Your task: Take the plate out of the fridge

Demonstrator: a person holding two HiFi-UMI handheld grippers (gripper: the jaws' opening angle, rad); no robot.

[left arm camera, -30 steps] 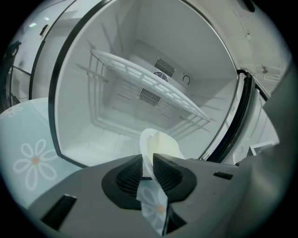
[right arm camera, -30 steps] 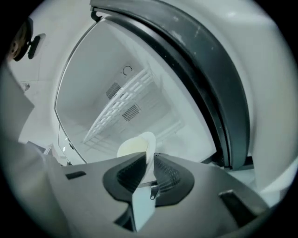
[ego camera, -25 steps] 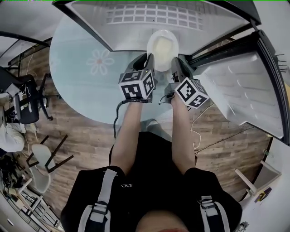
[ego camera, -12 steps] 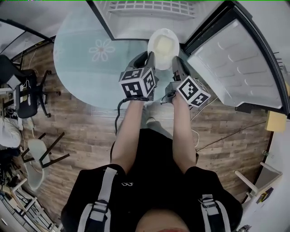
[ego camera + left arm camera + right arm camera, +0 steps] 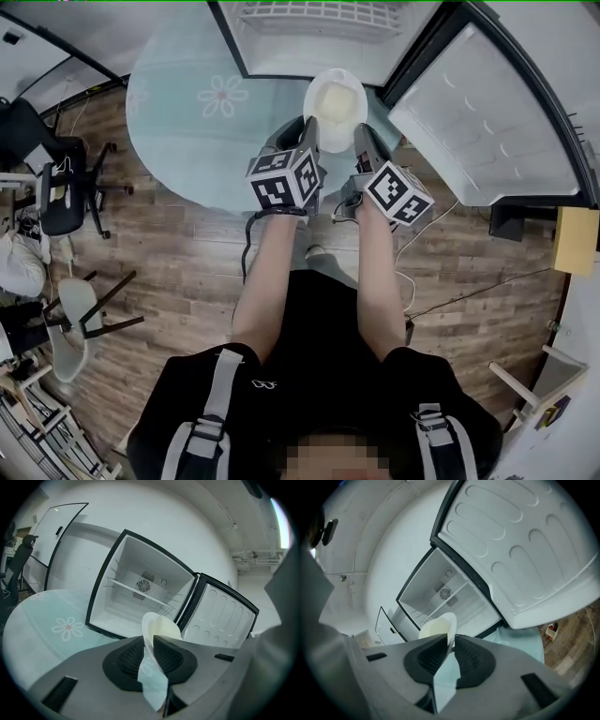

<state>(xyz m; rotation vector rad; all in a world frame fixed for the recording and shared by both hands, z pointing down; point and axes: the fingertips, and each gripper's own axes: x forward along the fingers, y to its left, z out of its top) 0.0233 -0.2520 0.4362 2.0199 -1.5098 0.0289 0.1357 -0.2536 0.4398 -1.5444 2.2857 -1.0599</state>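
A cream-white plate (image 5: 336, 105) hangs in the air just in front of the open small fridge (image 5: 309, 28), over the pale rug. My left gripper (image 5: 307, 133) is shut on the plate's left rim and my right gripper (image 5: 359, 138) is shut on its right rim. In the left gripper view the plate (image 5: 157, 626) stands edge-on between the black pads (image 5: 133, 660) of the left gripper (image 5: 151, 652). The right gripper view shows the plate's rim (image 5: 438, 626) pinched by the right gripper (image 5: 451, 645), with the empty fridge (image 5: 445, 597) beyond.
The fridge door (image 5: 478, 122) stands wide open at the right. A round pale green rug (image 5: 202, 141) with a flower lies on the wooden floor. Office chairs (image 5: 56, 192) and a white chair (image 5: 80, 323) stand at the left. A cable (image 5: 441, 220) trails on the right.
Both grippers have drawn back from the fridge with the plate between them. The plate has gone from the fridge's front edge to outside it, over the rug.
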